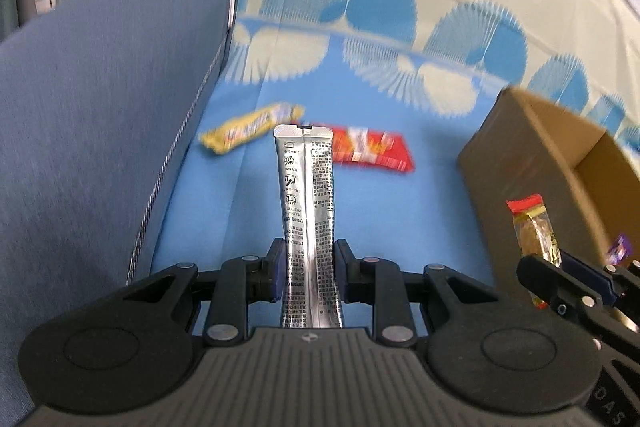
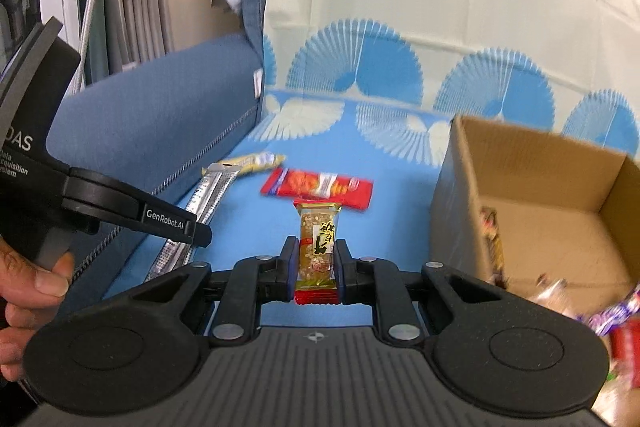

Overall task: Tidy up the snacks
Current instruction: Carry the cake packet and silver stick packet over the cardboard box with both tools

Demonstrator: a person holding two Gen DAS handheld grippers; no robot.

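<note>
The left gripper [image 1: 308,267] clamps a silver stick packet [image 1: 306,195]; the right gripper [image 2: 316,263] clamps a small snack bar [image 2: 318,243]. Only the right view reveals snacks inside the cardboard box [image 2: 532,163] on the blue cloth [image 2: 400,227].

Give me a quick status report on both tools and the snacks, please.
Left tool shut on silver stick pack. Right tool shut on clear-wrapped snack bar. Cardboard box at right, path unobstructed.

Blue patterned cloth [image 1: 248,211] bears yellow bar [image 1: 248,133], red packet [image 1: 372,149], cardboard box [image 1: 532,147].
</note>
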